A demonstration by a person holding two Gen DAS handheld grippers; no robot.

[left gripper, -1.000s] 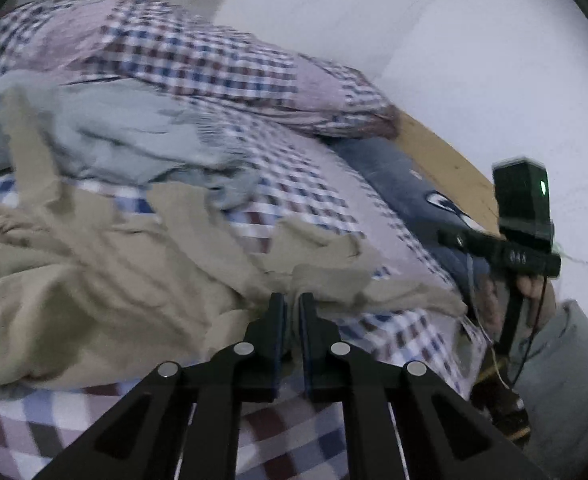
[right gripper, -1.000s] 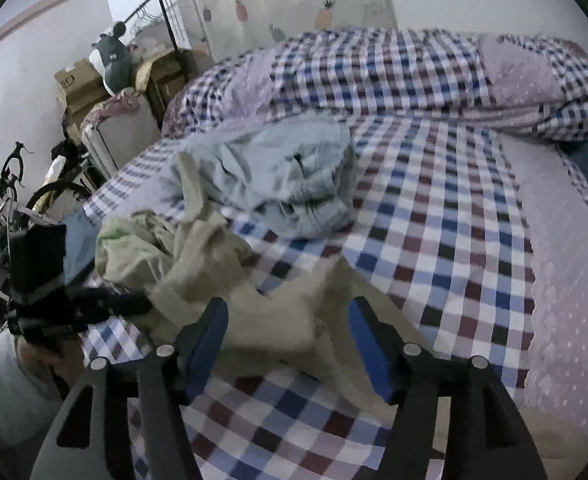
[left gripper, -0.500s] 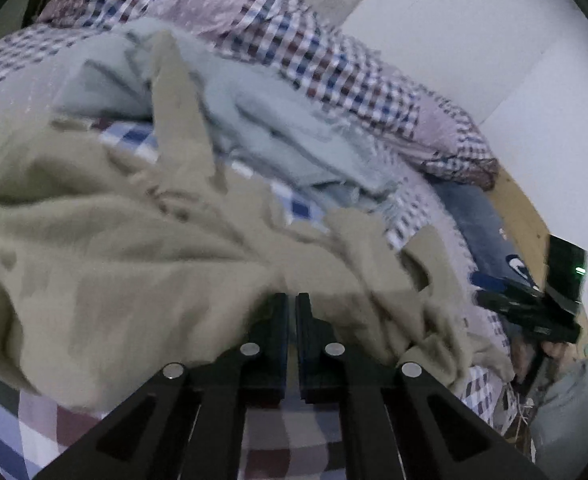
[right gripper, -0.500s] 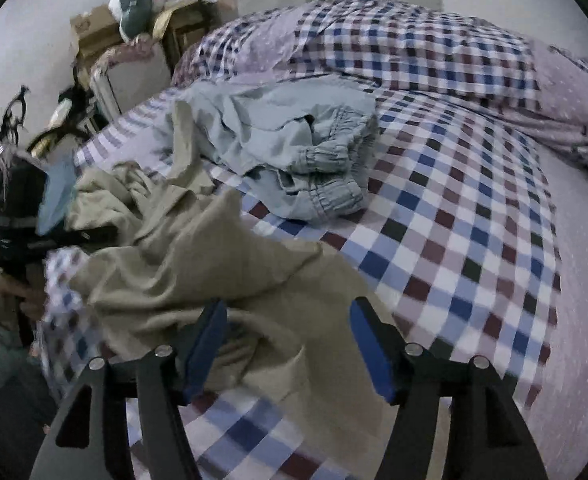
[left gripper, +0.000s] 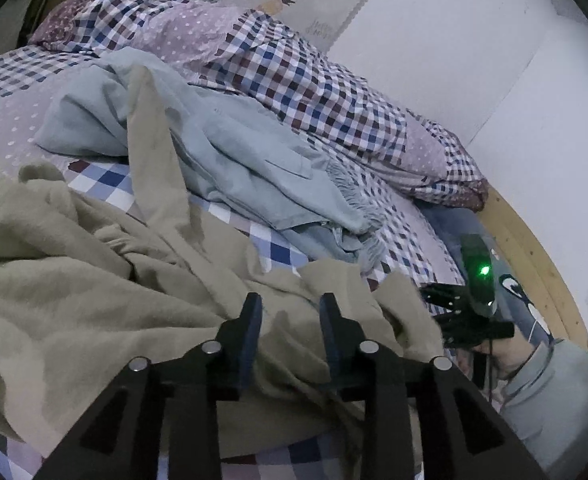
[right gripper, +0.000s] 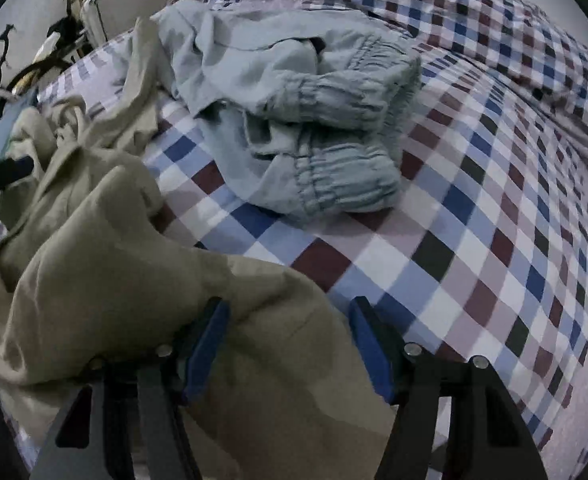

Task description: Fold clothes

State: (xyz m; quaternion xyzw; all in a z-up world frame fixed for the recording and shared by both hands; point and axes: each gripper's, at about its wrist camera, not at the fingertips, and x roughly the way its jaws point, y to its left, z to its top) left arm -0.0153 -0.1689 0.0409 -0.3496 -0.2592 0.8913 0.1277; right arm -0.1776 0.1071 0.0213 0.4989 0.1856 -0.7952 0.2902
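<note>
Khaki garment (left gripper: 93, 300) sits crumpled near, pale blue one (right gripper: 294, 120) bunched farther off. Left gripper (left gripper: 287, 312) and right gripper (right gripper: 285, 332) both gape, holding nothing. I'd pinch matching edges and spread it flat.

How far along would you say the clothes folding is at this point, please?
Nothing looks folded yet. The beige garment lies crumpled on the checked bedsheet, with the left gripper and right gripper both open over it. The pale blue garment sits bunched behind, untouched.
</note>
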